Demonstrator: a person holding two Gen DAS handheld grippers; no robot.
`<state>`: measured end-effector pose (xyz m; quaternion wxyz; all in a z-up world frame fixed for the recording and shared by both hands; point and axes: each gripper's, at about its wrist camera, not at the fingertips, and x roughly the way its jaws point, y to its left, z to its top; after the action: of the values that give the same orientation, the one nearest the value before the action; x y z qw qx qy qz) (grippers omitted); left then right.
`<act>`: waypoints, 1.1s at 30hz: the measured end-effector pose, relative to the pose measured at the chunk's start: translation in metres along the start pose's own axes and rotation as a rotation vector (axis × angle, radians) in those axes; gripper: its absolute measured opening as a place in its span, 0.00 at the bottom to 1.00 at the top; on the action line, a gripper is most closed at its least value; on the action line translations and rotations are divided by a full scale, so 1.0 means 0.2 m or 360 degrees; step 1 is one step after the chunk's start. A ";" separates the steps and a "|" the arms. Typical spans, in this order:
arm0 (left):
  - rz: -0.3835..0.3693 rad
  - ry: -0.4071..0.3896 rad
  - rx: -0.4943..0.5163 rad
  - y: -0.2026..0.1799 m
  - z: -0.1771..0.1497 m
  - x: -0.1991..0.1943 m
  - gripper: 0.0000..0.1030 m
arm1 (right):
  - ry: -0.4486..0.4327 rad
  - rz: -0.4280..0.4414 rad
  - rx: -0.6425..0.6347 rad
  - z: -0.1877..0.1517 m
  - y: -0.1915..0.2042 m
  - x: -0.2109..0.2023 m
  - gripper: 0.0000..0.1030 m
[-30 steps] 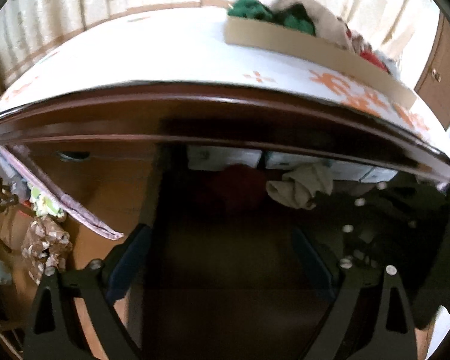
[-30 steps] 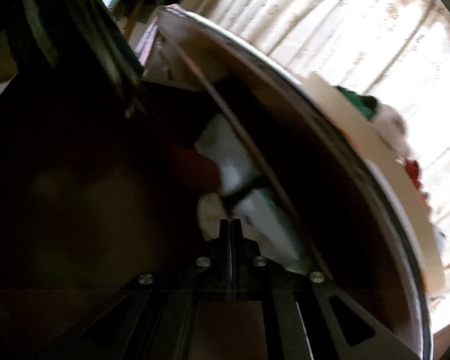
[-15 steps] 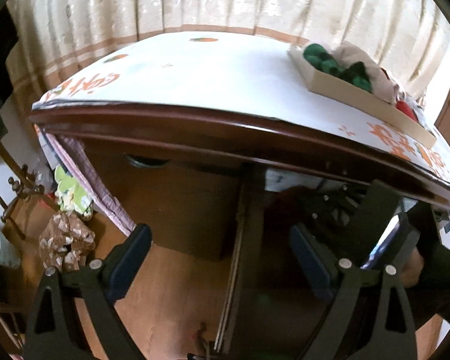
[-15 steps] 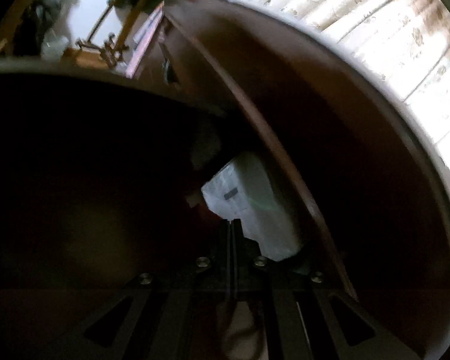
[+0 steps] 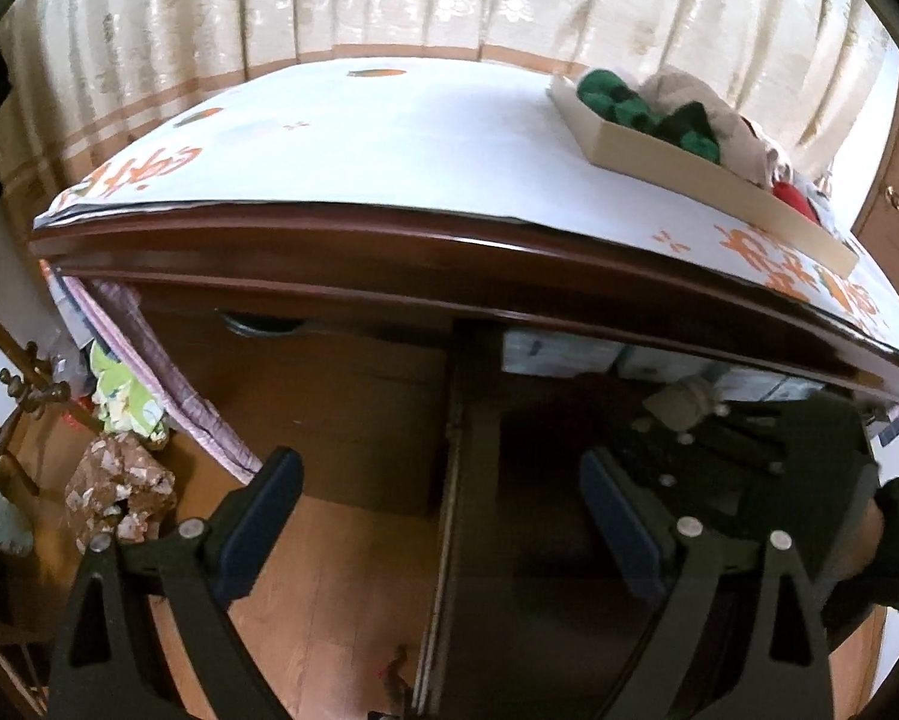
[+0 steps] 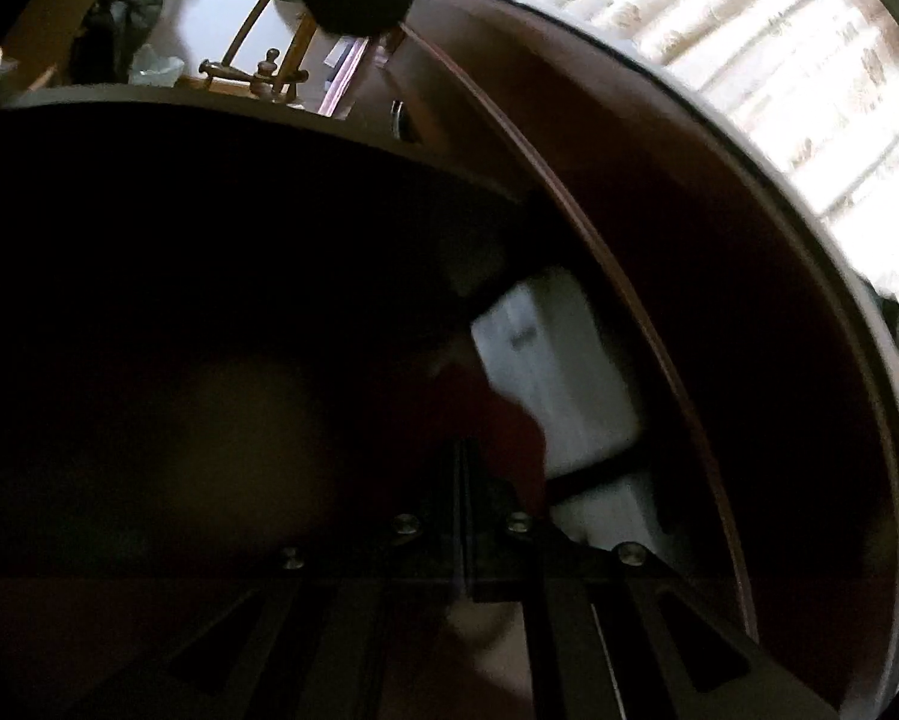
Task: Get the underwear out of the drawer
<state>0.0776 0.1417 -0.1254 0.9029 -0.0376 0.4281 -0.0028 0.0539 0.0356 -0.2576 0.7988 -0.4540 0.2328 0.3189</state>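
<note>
The drawer [image 5: 659,420] stands open. Beige underwear [image 5: 680,399] lies inside, at one o'clock from the wide-open, empty left hand-held gripper [image 5: 443,516]. The right hand-held gripper [image 6: 461,456] reaches in, jaws closed, nothing visibly held; removal remains.

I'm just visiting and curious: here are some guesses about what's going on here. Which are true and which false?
1. The left claw is wide open with nothing between its fingers. True.
2. The right claw is wide open. False: its fingers are pressed together.
3. A cardboard tray of green and red cloth items sits on the dresser top. True.
4. The drawer is closed. False: it is pulled out, with a beige garment showing inside.
5. The dresser top is bare wood. False: a white sheet with orange prints covers it.
</note>
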 end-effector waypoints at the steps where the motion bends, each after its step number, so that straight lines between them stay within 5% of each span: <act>1: -0.0006 0.0006 0.0008 -0.01 0.00 0.01 0.92 | 0.0004 -0.0001 0.0015 -0.03 -0.02 -0.03 0.01; 5: -0.0036 0.0008 0.0070 -0.08 0.01 0.01 0.92 | 0.0000 -0.0011 -0.0012 -0.14 -0.05 -0.16 0.01; 9: -0.0027 0.0000 0.0114 -0.14 0.03 0.01 0.92 | -0.0022 -0.0252 -0.0003 -0.15 -0.11 -0.14 0.01; 13: -0.0030 0.0000 0.0134 -0.16 0.04 0.01 0.92 | 0.0038 -0.0350 -0.0002 -0.15 -0.12 -0.04 0.02; 18: -0.0031 0.0029 0.0108 -0.14 0.04 0.03 0.92 | 0.0172 -0.0265 0.0009 -0.18 -0.11 0.06 0.02; 24: -0.0044 0.0018 0.0092 -0.13 0.04 0.03 0.92 | 0.0327 -0.0053 0.0070 -0.29 -0.19 -0.09 0.02; 26: -0.0045 0.0012 0.0099 -0.13 0.03 0.02 0.92 | 0.0282 0.0023 0.0123 -0.29 -0.21 -0.19 0.02; 28: -0.0034 0.0000 0.0090 -0.12 0.03 0.02 0.92 | 0.0122 -0.0063 0.0125 -0.20 -0.20 -0.27 0.02; 33: 0.0012 -0.0049 0.0065 -0.08 0.03 -0.04 0.92 | -0.0045 -0.0162 -0.0012 0.03 -0.11 -0.12 0.02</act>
<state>0.0782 0.1272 -0.1142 0.9100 -0.0177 0.4141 -0.0075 0.0532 0.0250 -0.2260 0.8154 -0.4638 0.1968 0.2851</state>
